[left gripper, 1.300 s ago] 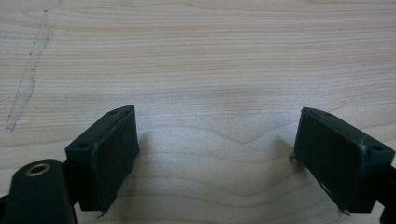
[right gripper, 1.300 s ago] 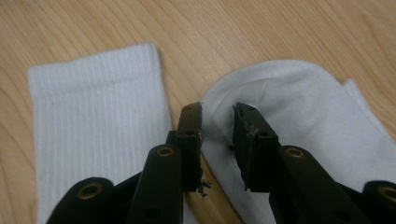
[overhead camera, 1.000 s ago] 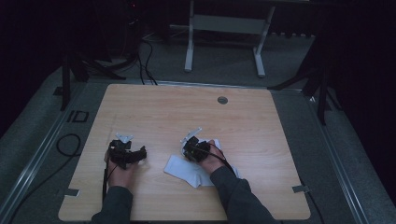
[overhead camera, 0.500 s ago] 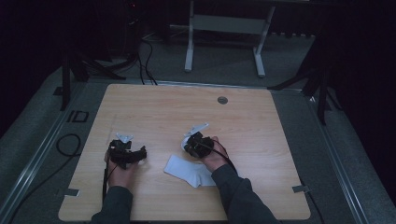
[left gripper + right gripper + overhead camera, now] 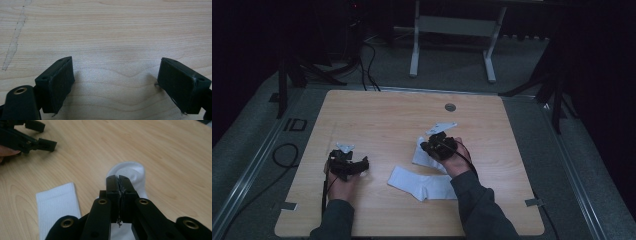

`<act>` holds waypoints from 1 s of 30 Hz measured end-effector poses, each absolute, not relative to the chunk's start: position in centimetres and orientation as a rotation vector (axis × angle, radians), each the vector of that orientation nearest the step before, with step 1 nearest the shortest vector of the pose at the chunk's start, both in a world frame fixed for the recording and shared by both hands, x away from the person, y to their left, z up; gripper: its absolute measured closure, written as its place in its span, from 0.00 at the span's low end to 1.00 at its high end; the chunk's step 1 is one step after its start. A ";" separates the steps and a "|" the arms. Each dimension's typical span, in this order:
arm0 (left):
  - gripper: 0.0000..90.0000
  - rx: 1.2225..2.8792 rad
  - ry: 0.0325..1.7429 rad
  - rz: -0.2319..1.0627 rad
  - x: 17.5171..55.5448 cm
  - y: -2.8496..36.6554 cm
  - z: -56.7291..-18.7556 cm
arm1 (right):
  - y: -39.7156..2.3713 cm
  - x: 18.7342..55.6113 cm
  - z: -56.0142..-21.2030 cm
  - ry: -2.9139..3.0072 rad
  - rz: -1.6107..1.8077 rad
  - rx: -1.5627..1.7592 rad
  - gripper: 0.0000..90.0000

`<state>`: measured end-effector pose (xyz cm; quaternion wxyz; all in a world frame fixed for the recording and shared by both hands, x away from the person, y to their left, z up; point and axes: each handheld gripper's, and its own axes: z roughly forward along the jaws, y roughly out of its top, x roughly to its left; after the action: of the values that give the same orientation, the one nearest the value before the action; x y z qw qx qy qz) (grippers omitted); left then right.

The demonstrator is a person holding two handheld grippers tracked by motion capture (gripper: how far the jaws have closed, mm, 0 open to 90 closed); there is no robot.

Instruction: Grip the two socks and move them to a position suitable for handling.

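Item: white ribbed cotton sock [image 5: 58, 205], in our right gripper view cut off by the bottom edge, its middle hidden behind the black two-jaw right gripper [image 5: 119, 185]; we cannot tell whether fabric sits between the pressed jaws.

Item: small round dark fitting [image 5: 450, 107] near the far edge of the light wooden table [image 5: 382, 120]; too small for us to identify.

Far half of table [image 5: 377, 115] is bare wood, open to either hand, w/ only a small round grommet [image 5: 450, 107] near the far edge. Near-centre is taken up by a white sock [image 5: 422, 183] lying flat btwn the two hands. Left gripper [image 5: 348, 167] sits on bare wood at near left, jaws apart, nothing btwn them. Right gripper [image 5: 119, 185] is over the sock's raised end.
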<state>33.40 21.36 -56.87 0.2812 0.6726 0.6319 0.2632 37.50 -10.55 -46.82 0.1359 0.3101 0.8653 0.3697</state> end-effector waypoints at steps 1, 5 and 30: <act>0.15 1.803 1.693 0.706 33.4 21.4 -56.9 | -10.9 37.5 -46.7 2.499 1.073 0.902 0.98; 0.15 1.803 1.694 0.706 33.4 21.4 -56.9 | -12.3 37.6 -46.3 2.478 1.078 0.924 0.98; 0.15 1.807 1.695 0.703 33.4 21.3 -56.9 | -19.6 37.5 -46.5 2.378 1.074 1.064 0.97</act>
<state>33.42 21.34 -56.85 0.2793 0.6737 0.6319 0.2622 37.49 -19.61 -46.50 0.1613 0.3727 0.8328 0.3761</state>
